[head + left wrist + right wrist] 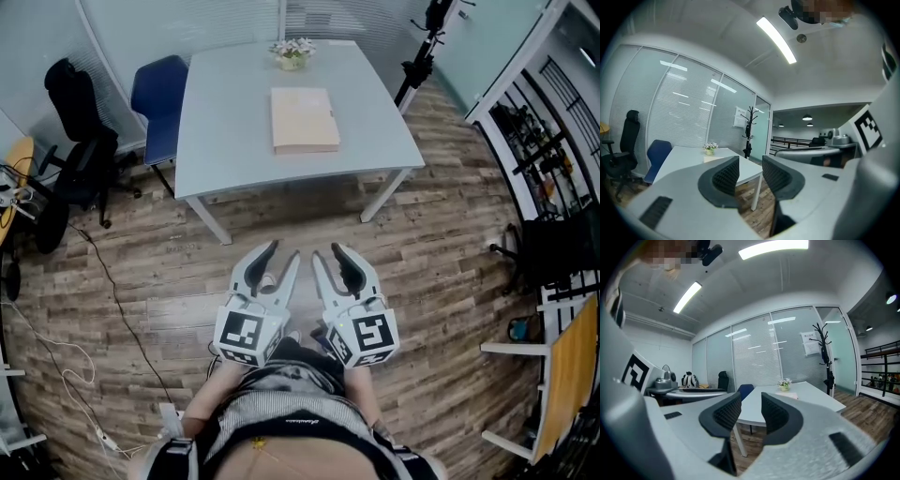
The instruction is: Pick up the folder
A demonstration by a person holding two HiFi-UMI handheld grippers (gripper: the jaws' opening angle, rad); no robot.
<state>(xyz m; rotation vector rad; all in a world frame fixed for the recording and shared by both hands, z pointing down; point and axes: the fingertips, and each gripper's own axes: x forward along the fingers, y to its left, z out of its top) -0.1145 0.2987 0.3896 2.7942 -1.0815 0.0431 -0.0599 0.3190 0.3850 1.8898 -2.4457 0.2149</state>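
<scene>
1. A person is standing on a wood-plank floor (450, 253), holding a two-jaw gripper in each hand in front of the body. Both grippers are pointing toward a pale grey table (225, 122).
2. The left gripper (283, 253) is sitting released. Its two jaws are standing apart, with nothing between the ribbed pads (727, 174).
3. The right gripper (327, 253) is also released. Its jaws are standing apart and gripping nothing, just beside the left gripper.
4. The folder (305, 120), tan and closed, is lying flat on the table top, right of the middle. It is lying well apart from both grippers, and neither is touching it.
5. A small pot of white flowers (292, 52) is sitting at the table's far edge, near the folder's far end.
6. A blue chair (159, 94) is standing at the table's far left corner, with a black office chair (80, 141) further left.
7. A black coat stand (823, 348) is standing past the table, against a glass wall with blinds.
</scene>
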